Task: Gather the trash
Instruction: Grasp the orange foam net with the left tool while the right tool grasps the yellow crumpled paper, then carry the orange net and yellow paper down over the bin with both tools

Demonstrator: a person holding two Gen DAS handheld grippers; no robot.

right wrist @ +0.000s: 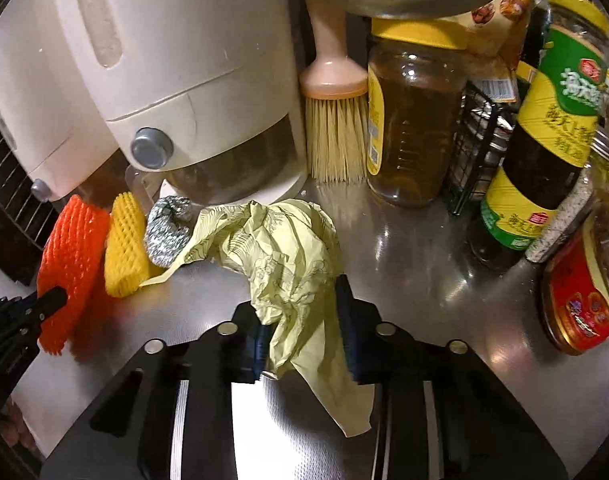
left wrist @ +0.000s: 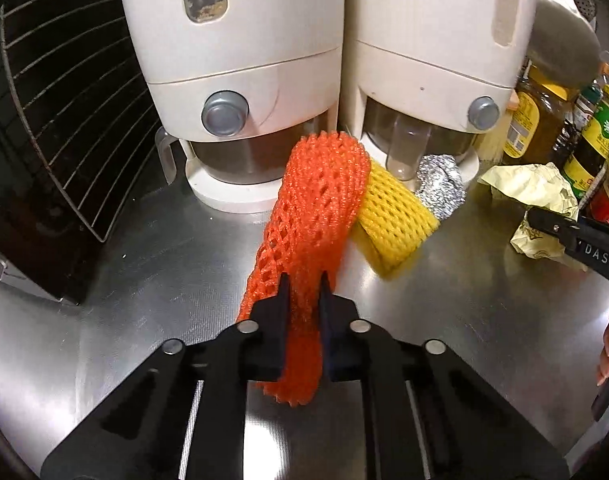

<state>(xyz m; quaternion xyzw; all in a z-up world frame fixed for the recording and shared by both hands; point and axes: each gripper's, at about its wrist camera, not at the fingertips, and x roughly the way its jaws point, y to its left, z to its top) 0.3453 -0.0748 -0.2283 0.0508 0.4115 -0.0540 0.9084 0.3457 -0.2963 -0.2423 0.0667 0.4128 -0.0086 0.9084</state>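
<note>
The orange foam net lies on the steel worktop with its long axis running straight out from the left claw toward the left white dispenser, its far end reaching almost to that dispenser's base. The left claw is clenched on the net's near end, the mesh pinched thin between its two black fingers, so this hand has its piece and the coming move looks like a lift clear of the worktop. To the right of the dispenser's base, the yellow foam net lies touching the orange one, with a crumpled foil ball just behind it; neither is held. Further right again from the dispenser, the crumpled pale-yellow wrapper sits in the right claw, whose fingers have closed in and press on its bunched lower part, a loose tail hanging below. The right hand is the nearer one to the foil and yellow net.
</note>
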